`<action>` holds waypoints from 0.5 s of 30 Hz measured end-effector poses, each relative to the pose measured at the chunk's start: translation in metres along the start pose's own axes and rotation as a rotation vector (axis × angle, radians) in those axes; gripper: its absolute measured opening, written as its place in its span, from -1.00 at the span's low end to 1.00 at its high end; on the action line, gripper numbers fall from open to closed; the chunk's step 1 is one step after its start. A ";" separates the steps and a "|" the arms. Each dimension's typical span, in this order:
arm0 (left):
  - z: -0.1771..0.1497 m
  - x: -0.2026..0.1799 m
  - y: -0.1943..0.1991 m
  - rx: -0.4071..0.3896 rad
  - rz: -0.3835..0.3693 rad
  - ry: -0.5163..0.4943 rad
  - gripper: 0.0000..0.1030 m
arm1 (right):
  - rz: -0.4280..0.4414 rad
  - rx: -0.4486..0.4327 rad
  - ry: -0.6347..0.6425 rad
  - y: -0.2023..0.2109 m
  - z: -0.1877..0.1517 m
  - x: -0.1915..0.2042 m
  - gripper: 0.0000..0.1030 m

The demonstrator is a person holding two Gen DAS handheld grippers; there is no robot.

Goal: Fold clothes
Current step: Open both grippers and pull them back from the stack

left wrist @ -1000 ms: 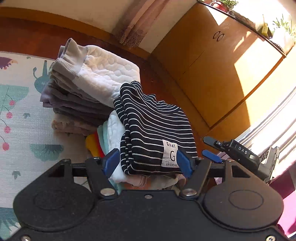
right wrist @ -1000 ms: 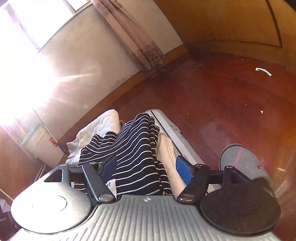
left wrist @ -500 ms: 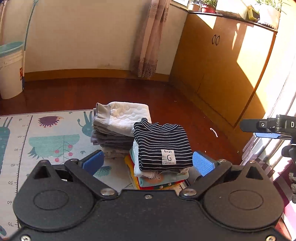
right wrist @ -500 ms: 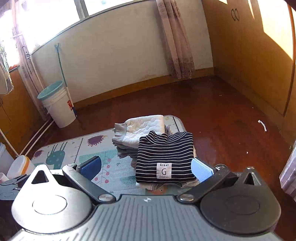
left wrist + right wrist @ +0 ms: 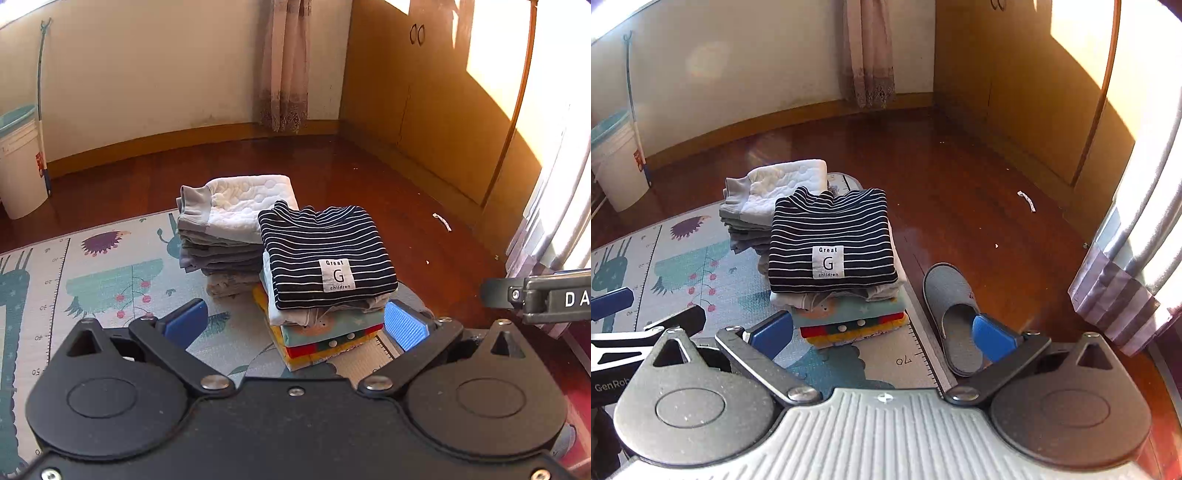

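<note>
On the play mat (image 5: 110,280), your folded striped shirt (image 5: 325,254) tops the stack (image 5: 849,314) while your left gripper (image 5: 295,325) and right gripper (image 5: 882,332) hang spread apart, empty.

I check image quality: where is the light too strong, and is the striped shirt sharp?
Left wrist view: sunlight blows out the cabinet top right; striped shirt sharp. Right wrist view: same glare at right, straight lines bend at edges; shirt label readable.

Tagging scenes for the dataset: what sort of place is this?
Most likely a room in a home, perhaps a sunroom or enclosed balcony. Folded children's clothes are stacked on a cartoon play mat over a wooden floor, with a slipper beside the mat.
</note>
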State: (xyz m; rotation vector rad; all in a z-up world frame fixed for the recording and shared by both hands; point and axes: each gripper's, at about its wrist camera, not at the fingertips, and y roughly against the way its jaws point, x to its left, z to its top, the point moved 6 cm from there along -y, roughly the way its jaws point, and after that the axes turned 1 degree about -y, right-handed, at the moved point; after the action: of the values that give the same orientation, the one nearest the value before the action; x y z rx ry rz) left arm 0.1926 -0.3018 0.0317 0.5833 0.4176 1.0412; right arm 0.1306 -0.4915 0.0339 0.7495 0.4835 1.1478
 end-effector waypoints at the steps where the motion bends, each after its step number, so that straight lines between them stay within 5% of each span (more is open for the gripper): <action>1: 0.000 0.002 0.000 0.000 0.011 0.008 0.99 | -0.008 0.009 0.020 -0.003 -0.003 0.002 1.00; 15: -0.003 0.013 0.009 -0.012 0.060 0.005 0.99 | -0.029 -0.011 0.096 0.010 -0.009 0.023 0.99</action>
State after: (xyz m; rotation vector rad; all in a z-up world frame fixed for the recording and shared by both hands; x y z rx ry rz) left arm 0.1903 -0.2864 0.0345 0.5851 0.4000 1.1024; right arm 0.1261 -0.4653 0.0362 0.6784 0.5662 1.1616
